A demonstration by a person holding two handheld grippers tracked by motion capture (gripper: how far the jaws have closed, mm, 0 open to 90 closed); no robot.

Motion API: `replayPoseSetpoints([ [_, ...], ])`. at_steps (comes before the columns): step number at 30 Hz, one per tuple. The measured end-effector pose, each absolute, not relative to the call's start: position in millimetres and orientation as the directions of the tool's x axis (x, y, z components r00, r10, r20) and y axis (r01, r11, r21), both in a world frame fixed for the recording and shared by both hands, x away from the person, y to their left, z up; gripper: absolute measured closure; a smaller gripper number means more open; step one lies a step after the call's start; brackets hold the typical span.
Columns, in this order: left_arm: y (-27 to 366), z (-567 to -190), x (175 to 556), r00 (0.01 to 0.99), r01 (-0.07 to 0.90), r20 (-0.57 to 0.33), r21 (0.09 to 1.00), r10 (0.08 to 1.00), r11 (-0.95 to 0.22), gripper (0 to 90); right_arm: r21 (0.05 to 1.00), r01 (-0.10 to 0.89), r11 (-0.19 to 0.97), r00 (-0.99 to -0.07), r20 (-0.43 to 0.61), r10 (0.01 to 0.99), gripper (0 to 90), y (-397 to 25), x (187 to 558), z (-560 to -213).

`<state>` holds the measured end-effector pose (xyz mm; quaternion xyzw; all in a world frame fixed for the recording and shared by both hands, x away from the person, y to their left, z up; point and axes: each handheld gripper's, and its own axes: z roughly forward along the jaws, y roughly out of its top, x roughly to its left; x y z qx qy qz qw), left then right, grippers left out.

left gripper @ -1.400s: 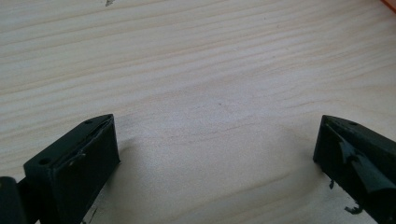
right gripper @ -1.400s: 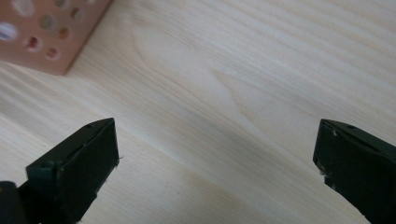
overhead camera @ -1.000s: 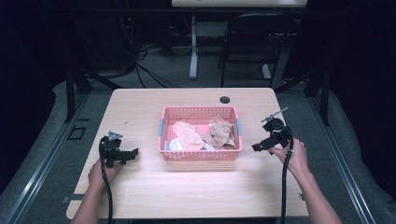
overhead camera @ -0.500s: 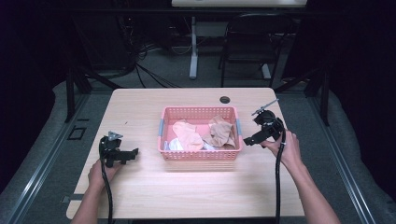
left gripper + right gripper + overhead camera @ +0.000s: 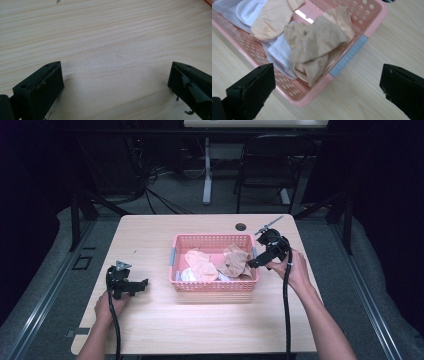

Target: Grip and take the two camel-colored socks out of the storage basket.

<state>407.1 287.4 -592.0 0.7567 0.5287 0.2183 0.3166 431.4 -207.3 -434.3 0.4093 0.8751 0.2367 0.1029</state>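
R claw (image 5: 256,262) wide open, empty, at pink basket (image 5: 214,286) rim; L claw (image 5: 141,283) wide open, empty.

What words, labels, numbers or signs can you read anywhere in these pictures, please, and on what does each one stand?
None can be read. The pink basket, the socks in it, the wooden table, the left tongs and the right tongs show no lettering, label or number.
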Motion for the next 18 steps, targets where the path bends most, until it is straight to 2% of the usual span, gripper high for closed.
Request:
replayPoseSetpoints([
  [5,287,-592,407,0.345,0.663,-0.005,0.71,0.939,-0.24,0.0,0.492,0.627,0.604,-0.693,-0.002,0.721,0.2,-183,444,-428],
  [14,287,-592,407,0.344,0.662,-0.007,0.711,0.939,-0.237,0.0,0.389,0.621,0.681,-0.734,-0.016,0.679,2.2,-152,479,-461],
  [18,287,-592,407,0.344,0.662,-0.007,0.711,0.939,-0.237,0.0,0.373,0.627,0.684,-0.735,-0.008,0.678,3.7,-146,485,-473],
])
